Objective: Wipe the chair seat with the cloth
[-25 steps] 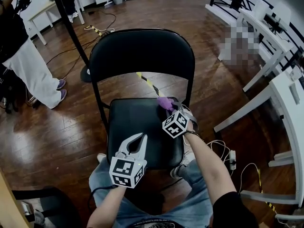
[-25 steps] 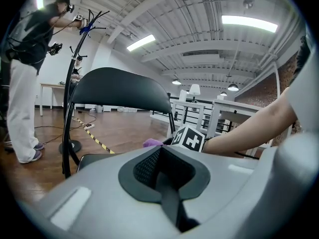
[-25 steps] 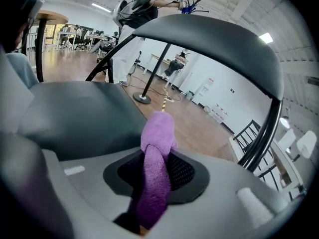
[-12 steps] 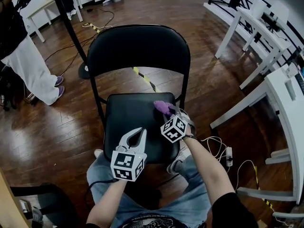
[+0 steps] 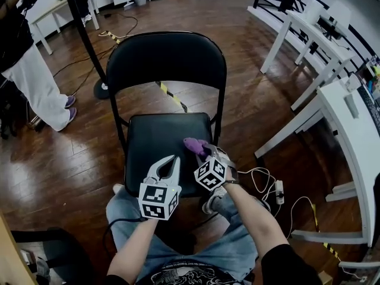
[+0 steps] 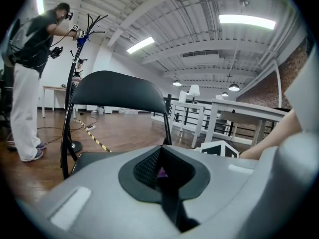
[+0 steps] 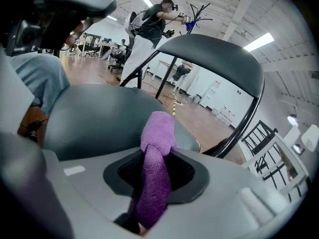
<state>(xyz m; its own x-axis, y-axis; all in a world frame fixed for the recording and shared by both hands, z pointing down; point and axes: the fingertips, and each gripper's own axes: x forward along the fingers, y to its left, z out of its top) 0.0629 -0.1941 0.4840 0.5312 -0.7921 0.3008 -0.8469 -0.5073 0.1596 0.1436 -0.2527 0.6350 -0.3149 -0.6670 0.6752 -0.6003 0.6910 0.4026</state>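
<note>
Chair seat (image 5: 157,141), black and padded, belongs to a black folding chair that stands on a dark wooden floor (image 5: 255,88), its curved backrest (image 5: 166,64) rising at the far side. White tables (image 5: 347,114) line the right of the room. At the far left a standing person (image 5: 32,79) in white trousers is partly in view beside a black pole stand (image 5: 86,37). The seated person's knees in blue jeans (image 5: 178,248) sit just below the seat's front edge.

The left gripper (image 5: 173,160) hangs over the front of the seat, left of the right one. Its jaws are pressed together with nothing between them; whether it touches the seat I cannot tell.

The right gripper (image 5: 205,153) is over the right front part of the seat, near the right edge. Its jaws are clamped on the purple cloth (image 5: 195,145), which runs up between them as a folded strip and bulges out past the tips as a rounded wad. That wad lies low on the seat surface or just above it; contact cannot be made out.

On the floor to the right lie white cables and a power strip (image 5: 277,192), and strips of yellow-and-black tape (image 5: 172,97) show behind the chair.
</note>
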